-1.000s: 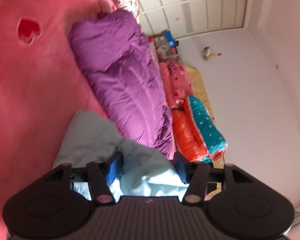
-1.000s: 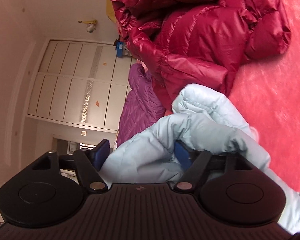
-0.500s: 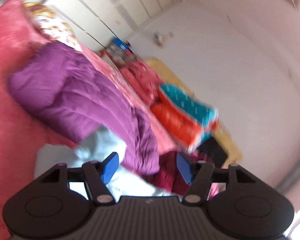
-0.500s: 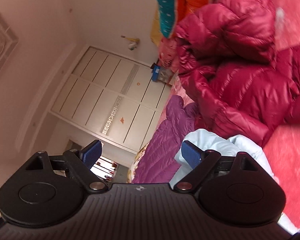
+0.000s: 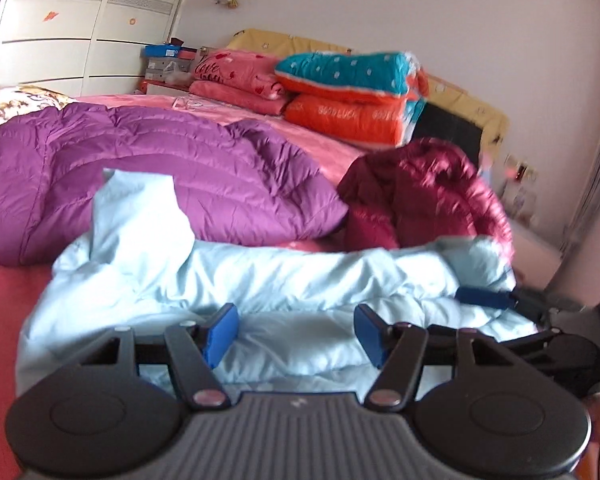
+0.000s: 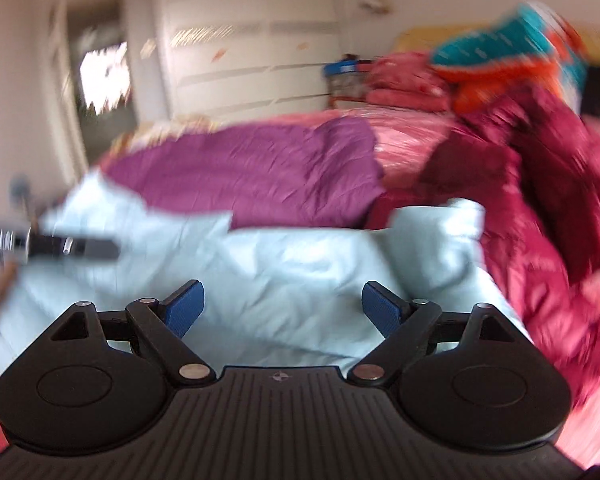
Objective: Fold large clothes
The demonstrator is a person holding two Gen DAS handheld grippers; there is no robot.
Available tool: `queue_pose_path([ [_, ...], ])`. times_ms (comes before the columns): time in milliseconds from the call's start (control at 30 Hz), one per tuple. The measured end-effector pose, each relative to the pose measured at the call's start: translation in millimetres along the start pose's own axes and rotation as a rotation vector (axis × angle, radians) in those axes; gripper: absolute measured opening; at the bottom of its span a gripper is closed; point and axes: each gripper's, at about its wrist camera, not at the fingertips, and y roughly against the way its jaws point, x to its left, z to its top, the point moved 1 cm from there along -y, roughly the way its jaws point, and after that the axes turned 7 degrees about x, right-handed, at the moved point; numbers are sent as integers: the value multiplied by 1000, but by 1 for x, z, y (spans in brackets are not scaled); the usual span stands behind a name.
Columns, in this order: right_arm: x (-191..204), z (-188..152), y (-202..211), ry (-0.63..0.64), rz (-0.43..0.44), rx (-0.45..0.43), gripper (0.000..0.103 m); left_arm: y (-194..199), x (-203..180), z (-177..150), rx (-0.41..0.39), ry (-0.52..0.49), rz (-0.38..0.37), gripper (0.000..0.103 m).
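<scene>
pale blue padded jacket (image 5: pixel 300 280) lies rumpled on the red plush bed (image 5: pixel 4 292), released.
left tongs (image 5: pixel 296 334) and right tongs (image 6: pixel 282 306) both gape empty above it, freeing them to pick new hold points.

Light blue jacket (image 5: pixel 260 276): soft matt cloth, puffy, loads of fine creases. Purple down coat (image 5: pixel 148 168): quilted, slight satin sheen. Maroon puffer jacket (image 5: pixel 428 196): way glossier, slick nylon look. Red bed cover (image 5: pixel 4 300): fuzzy plush, matt. Folded orange-teal quilt (image 5: pixel 356 92): shiny printed cloth. Left gripper (image 5: pixel 296 334): matt black plastic body, ribbed top, blue finger pads look rubbery, small metal pivot pins. Right gripper (image 6: pixel 283 306) same build. Wardrobe (image 5: pixel 72 28): smooth white panels, semi-gloss.
</scene>
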Motion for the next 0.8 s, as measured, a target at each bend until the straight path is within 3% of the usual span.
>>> queue_pose_path([
  [100,5,6,-15,51,-54,15,103,-7,5,-1,-7,27,50,63],
  [267,-28,17,-33,-87,-146,57,103,-14,26,1,-23,139,159,58],
  [333,-48,11,-39,-179,-142,65,103,-18,38,3,-27,197,191,47],
  [533,-78,0,-43,-390,-91,64,103,-26,65,2,-32,299,318,44],
  [667,-84,-16,-44,-421,-74,80,103,-34,81,-3,-22,354,320,45],
  [800,-82,-26,-52,-417,-69,85,103,-42,84,-9,-26,337,324,46],
])
